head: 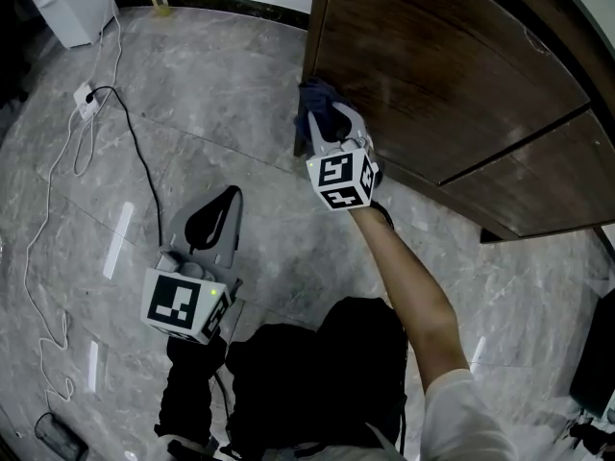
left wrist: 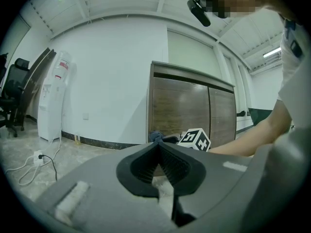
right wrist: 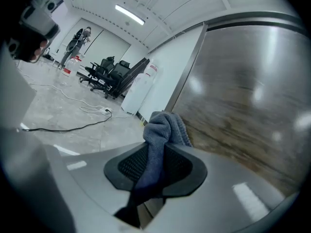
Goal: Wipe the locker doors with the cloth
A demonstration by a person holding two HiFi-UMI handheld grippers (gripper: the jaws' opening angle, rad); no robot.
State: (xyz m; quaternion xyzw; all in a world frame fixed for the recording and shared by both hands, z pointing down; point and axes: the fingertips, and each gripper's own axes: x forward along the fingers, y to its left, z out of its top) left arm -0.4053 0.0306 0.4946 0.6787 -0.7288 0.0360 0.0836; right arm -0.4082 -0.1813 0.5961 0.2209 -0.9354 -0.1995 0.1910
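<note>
A dark brown wooden locker [head: 452,75] stands at the upper right of the head view, its doors [right wrist: 248,101] filling the right of the right gripper view. My right gripper [head: 322,123] is shut on a grey-blue cloth [head: 317,99], which bunches out past the jaws [right wrist: 165,127] against the locker's left front edge. My left gripper [head: 219,211] hangs lower left over the floor, away from the locker, its jaws closed together with nothing between them [left wrist: 158,152]. In the left gripper view the locker [left wrist: 189,110] and the right gripper's marker cube [left wrist: 195,140] lie straight ahead.
Grey marble floor [head: 192,133] surrounds me. A black cable [head: 144,176] and white cords with a power strip [head: 86,99] run across the floor at left. A white appliance [head: 67,3] stands at the far left wall; office chairs [right wrist: 109,74] lie further off.
</note>
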